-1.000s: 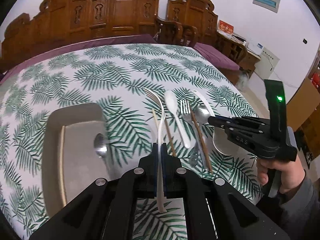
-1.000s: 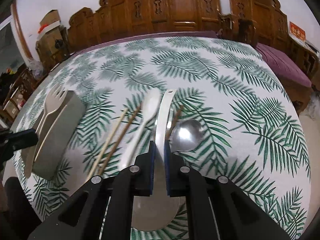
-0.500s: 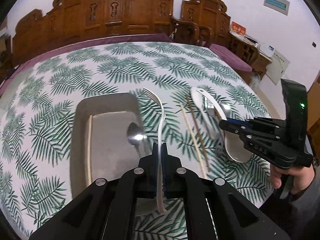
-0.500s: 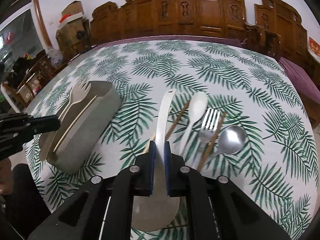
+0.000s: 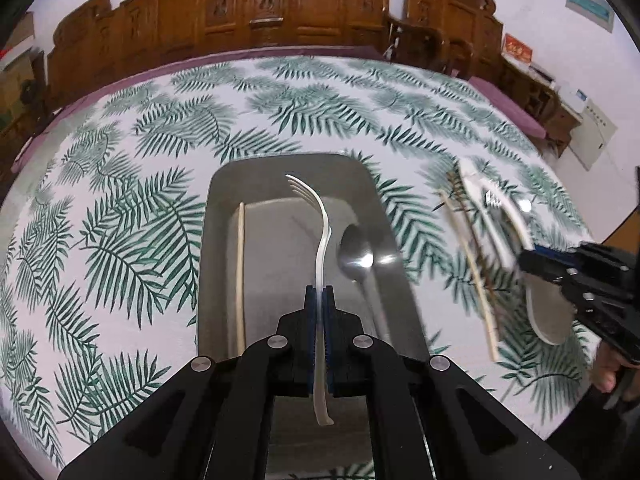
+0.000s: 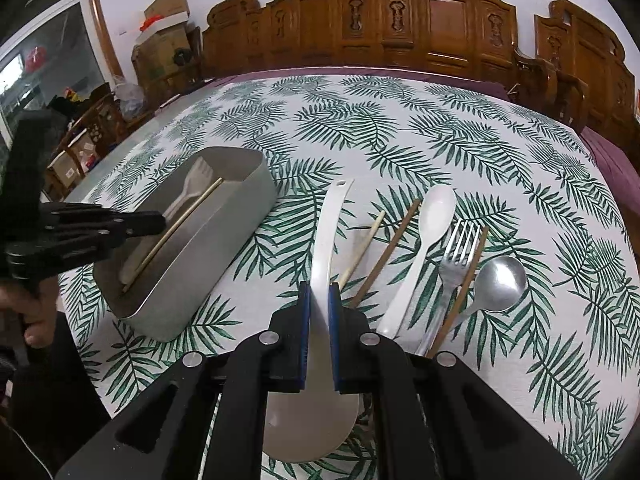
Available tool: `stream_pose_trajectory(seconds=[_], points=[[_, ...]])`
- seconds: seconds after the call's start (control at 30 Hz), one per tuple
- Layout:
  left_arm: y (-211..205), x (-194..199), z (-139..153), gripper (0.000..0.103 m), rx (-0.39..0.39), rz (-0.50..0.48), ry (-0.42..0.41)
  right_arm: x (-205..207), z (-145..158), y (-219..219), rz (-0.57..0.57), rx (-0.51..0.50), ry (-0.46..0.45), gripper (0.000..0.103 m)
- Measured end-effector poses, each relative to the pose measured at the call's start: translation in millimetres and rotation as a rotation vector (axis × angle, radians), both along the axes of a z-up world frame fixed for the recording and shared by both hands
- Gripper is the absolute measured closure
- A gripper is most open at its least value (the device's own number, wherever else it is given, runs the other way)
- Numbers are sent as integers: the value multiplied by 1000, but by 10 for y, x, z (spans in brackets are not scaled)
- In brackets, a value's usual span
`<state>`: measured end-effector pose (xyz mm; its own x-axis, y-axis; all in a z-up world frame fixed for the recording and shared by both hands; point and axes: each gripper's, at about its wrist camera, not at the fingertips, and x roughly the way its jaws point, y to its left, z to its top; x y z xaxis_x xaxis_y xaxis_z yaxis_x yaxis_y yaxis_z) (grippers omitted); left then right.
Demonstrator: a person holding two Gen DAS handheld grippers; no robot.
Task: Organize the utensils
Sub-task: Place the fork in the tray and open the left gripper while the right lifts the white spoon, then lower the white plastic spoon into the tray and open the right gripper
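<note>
Between the pads of the left gripper (image 5: 319, 296), in the left wrist view, a white plastic fork (image 5: 322, 240) stood clamped by its handle, jaws closed tight on it. The tines curved up and away ahead of the fingertips, over the grey metal tray (image 5: 224, 184). The tray lay directly beneath and ahead of this gripper on the leaf-print tablecloth (image 5: 120, 200). Inside it, a pale chopstick (image 5: 240, 272) lay along the wall to the gripper's left, and a steel spoon (image 5: 356, 256) lay just right of the held fork, bowl pointing away. Far to the right, the right gripper (image 5: 528, 258) showed, blurred, with loose utensils on the cloth beyond it.

In the right wrist view, the right gripper (image 6: 319, 292) was clenched on the handle of a large white rice paddle (image 6: 326, 240); its handle ran forward past the fingertips, its broad blade sat back under the jaws. To the right of this gripper on the cloth lay a pale chopstick (image 6: 362, 248), a brown chopstick (image 6: 388, 252), a white plastic spoon (image 6: 424, 248), a metal fork (image 6: 456, 256), another brown chopstick (image 6: 466, 280) and a steel spoon (image 6: 498, 284), roughly side by side. The tray sat to the gripper's left, apart from it, with the left gripper (image 6: 160, 222) over its near end. A hand (image 6: 32, 312) gripped that tool at the left edge.
</note>
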<state>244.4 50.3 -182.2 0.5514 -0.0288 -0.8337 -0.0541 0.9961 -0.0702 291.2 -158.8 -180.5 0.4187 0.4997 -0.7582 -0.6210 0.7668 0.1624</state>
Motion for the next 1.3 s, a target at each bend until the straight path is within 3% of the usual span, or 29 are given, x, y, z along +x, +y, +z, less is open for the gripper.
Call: stream_pose_trajectory(seconds=[0.53, 0.73, 1.03, 1.23, 1.3], points=[[5, 163, -247, 98, 50, 9, 84, -52, 73, 120, 41, 19, -8, 93], [48, -42, -97, 87, 30, 20, 37, -79, 118, 151, 42, 36, -5, 93], [206, -449, 180, 84, 4, 31, -29, -216, 243, 312, 81, 43, -35, 93], [314, -651, 314, 75, -18, 47, -75, -347, 329, 484, 115, 51, -57, 93], [335, -690, 339, 60, -22, 50, -89, -369, 360, 542, 121, 61, -62, 93]])
